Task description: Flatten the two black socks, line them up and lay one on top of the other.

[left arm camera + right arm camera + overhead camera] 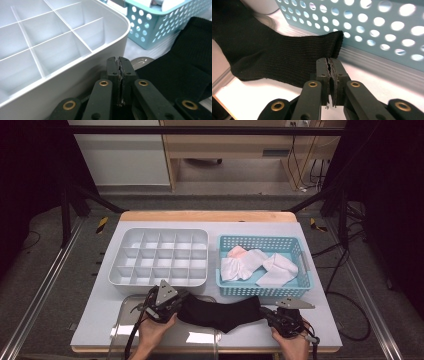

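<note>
Sock (220,312), black, one, lies flat on the counter (95,320) at lower centre of the high view, just below the basket (264,292) and between the two claws. Left claw (172,302) sits at the sock's left end; in its own view the jaws are clenched together, and whether fabric is caught between them cannot be told. Right claw (331,65) is likewise clenched, tips just beside the cuff, apparently pinching nothing.

Step in hand, by judgement: laying out or folding the sock ahead of stowing it. Next move calls for a firm pinch on one end.

Count: one tray (116,275) of fifteen cells, all bare; one blue basket; about three pale cloths (240,265) inside it.
</note>
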Motion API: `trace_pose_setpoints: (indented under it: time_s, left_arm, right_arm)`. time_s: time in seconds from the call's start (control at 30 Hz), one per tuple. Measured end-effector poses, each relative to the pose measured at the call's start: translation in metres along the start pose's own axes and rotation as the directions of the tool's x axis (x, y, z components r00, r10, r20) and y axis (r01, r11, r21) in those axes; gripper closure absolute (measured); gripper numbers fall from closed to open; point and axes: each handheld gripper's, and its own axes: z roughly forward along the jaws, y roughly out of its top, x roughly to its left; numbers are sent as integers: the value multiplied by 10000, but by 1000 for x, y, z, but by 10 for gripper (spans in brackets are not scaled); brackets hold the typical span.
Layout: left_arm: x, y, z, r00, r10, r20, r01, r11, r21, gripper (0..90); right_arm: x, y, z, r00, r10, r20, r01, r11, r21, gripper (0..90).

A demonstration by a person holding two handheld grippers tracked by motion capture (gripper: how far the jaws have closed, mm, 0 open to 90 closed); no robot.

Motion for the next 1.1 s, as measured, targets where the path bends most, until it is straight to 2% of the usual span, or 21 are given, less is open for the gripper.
trace_pose_setpoints:
  time_s: [0.03,0.07,0.13,0.2,0.27,0.37,0.47,0.57,0.63,0.77,0.83,0.97,1.03,1.1]
  left_arm:
    - [1,-4,3,9999,-104,123,103,9999,128,872]
    - [1,-6,4,10000,-69,71,67,9998,196,872]
    - [2,-11,6,9996,-254,136,248,9986,475,867]
    - [3,-15,6,9992,-372,153,358,9957,849,826]
    - [3,-18,4,9991,-406,-105,415,9935,1056,729]
    - [4,-20,1,9977,-619,-292,650,9903,1225,652]
    - [2,-25,2,9970,-591,-509,658,9874,1439,597]
    - [2,-29,2,9951,-794,-593,872,9857,1441,577]
    - [2,-31,2,9938,-959,-567,1031,9845,1421,580]
    - [3,-33,1,9910,-1302,-304,1331,9824,1309,642]
    - [1,-34,1,9913,-1307,-153,1316,9825,1315,727]
    - [-1,-33,2,9922,-1225,-230,1245,9842,1262,825]
    - [0,-33,0,9923,-1216,-227,1235,9854,1176,840]
    - [2,-32,-1,9905,-1373,-72,1373,9849,1051,844]
  right_arm:
    - [0,0,-1,10000,2,42,-2,10000,3,867]
    - [-1,0,-2,9999,77,138,-77,10000,-31,868]
    - [-3,0,-4,9998,72,198,-69,9999,-140,864]
    - [-4,1,-2,9998,136,135,-134,9998,-157,841]
    - [-3,1,2,9999,139,-92,-138,9998,109,768]
    - [0,-1,11,9998,153,-137,-146,9986,499,708]
    - [0,-4,15,9997,210,-133,-203,9985,506,670]
    - [-2,-7,14,9990,402,-220,-392,9983,439,662]
    - [-1,-10,16,9976,584,-371,-567,9974,449,661]
    - [4,-11,19,9973,596,-440,-579,9975,397,667]
    - [7,-12,20,9987,438,-272,-430,9986,299,698]
    - [15,-12,21,9989,384,-273,-374,9987,358,793]
    - [14,-11,20,9980,552,-301,-539,9977,419,804]
    - [10,-10,17,9977,599,-322,-588,9977,347,808]
